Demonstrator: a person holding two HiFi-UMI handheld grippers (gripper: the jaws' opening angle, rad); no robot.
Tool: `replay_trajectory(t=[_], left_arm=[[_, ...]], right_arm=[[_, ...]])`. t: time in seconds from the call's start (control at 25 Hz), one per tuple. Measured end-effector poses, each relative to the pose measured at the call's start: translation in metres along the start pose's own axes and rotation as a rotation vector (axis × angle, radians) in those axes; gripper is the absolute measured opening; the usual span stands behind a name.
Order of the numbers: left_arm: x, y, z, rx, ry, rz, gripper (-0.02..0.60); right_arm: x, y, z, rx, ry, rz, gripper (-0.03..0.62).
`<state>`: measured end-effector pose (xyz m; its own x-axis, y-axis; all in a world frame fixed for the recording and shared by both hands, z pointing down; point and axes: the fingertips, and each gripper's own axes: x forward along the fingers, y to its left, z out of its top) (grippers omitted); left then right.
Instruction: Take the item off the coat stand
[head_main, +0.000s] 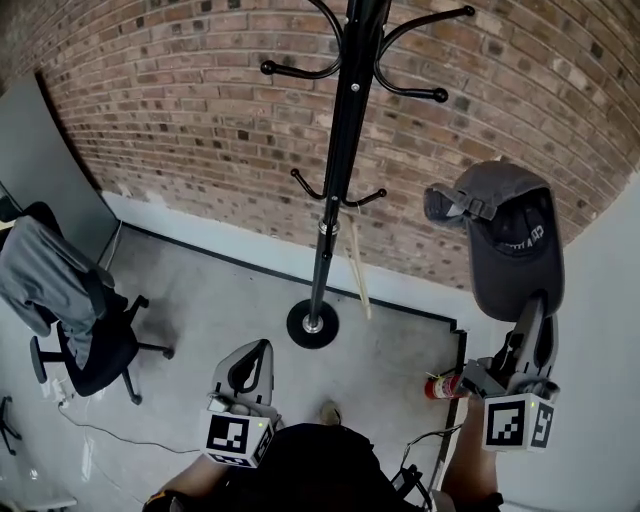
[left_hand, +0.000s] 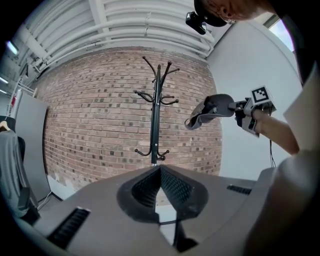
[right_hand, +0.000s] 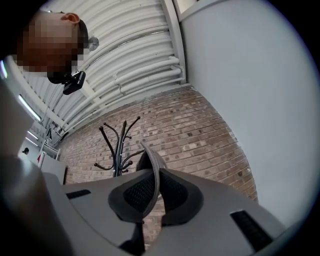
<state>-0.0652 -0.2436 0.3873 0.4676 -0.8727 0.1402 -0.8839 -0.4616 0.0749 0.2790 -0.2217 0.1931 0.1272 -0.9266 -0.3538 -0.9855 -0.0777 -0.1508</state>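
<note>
Right gripper (head_main: 532, 312) clamped on cap (head_main: 512, 235) brim — clear of coat stand (head_main: 338, 180); left gripper (head_main: 256, 352) closed, empty.

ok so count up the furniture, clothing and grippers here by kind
coat stand: 1
office chair: 1
cap: 1
grey garment on the chair: 1
grippers: 2 (left gripper, right gripper)
total: 6

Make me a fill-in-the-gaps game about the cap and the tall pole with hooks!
1. The gripper pinching the brim of the dark grey fabric baseball cap is the ____ one.
2. The tall black metal coat stand has ____ hanging on its hooks.
3. The wall behind the stand is built of reddish ____.

Missing words: right; nothing; bricks
</note>
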Motion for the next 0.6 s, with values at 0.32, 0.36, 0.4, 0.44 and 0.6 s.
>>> replay_trajectory(t=[0.32,0.36,0.4,0.44,0.6], left_arm=[[0.007,-0.005,-0.016,0.002,0.028,-0.030,0.025],[0.008,-0.005,-0.016,0.000,0.033,-0.029,0.025],[0.009,-0.005,-0.017,-0.002,0.037,-0.029,0.025],[0.008,-0.005,-0.019,-0.004,0.040,-0.029,0.025],[-0.003,0.003,-0.026,-0.018,0.046,-0.018,0.025]], right_arm=[[-0.049,0.014,-0.051,0.072,0.130,0.082,0.031],[-0.051,0.015,-0.056,0.092,0.148,0.091,0.031],[-0.055,0.018,-0.061,0.110,0.166,0.101,0.031],[-0.059,0.023,-0.066,0.126,0.182,0.112,0.031],[-0.076,0.049,-0.083,0.164,0.247,0.162,0.031]])
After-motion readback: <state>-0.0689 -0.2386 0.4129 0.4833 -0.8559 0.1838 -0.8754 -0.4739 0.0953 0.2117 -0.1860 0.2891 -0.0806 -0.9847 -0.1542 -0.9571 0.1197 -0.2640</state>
